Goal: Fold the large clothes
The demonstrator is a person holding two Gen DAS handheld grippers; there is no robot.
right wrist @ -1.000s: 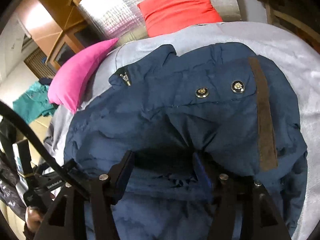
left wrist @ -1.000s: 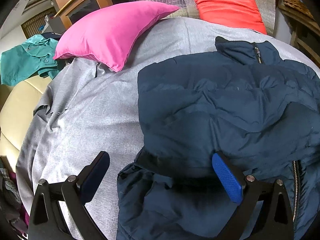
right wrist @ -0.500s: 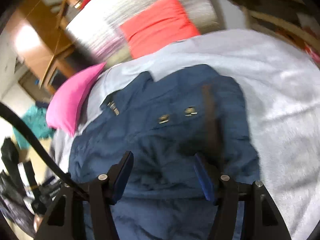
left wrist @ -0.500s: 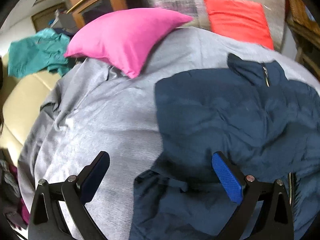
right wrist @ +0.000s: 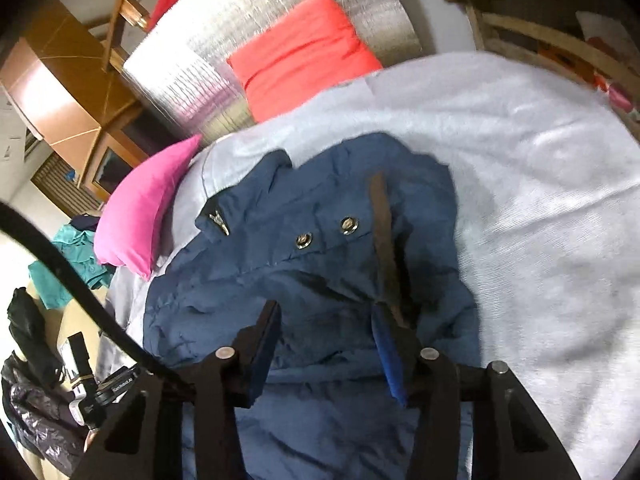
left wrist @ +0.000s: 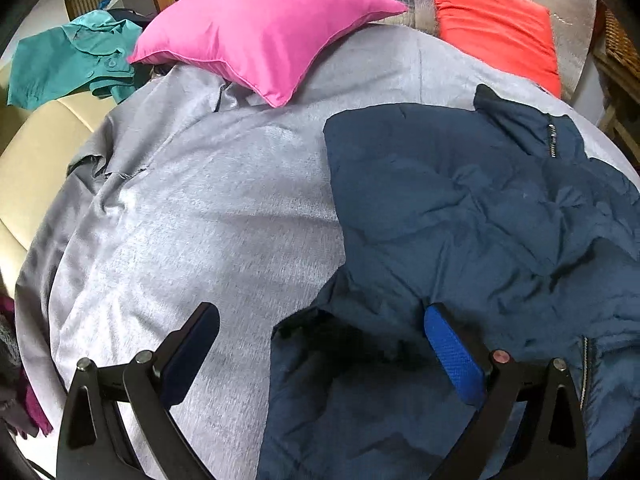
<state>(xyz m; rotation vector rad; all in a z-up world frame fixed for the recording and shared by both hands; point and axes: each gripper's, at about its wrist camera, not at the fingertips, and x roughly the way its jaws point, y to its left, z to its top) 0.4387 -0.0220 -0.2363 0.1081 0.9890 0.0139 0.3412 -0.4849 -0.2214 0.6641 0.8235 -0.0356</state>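
Lying spread on the grey bed cover [left wrist: 208, 216], the navy jacket [left wrist: 460, 208] is presented flat for folding. Above its near edge, the left hand-held gripper [left wrist: 320, 350] is held wide apart, empty. The right hand-held gripper [right wrist: 326, 344], jaws just narrowed but pinching nothing, is poised over the jacket beside the brown strip [right wrist: 384, 240].

At the head of the bed's grey cover [left wrist: 208, 208] we see a pink pillow [left wrist: 260, 28] and, well apart from it, a red-orange pillow [left wrist: 496, 28] that leans against a silvery quilted panel [right wrist: 224, 60]. Off the bed's edge beside the pink pillow we find a teal shirt [left wrist: 64, 64] crumpled over a cream surface [left wrist: 32, 160]. Beyond them we make out a wooden cabinet [right wrist: 68, 96].
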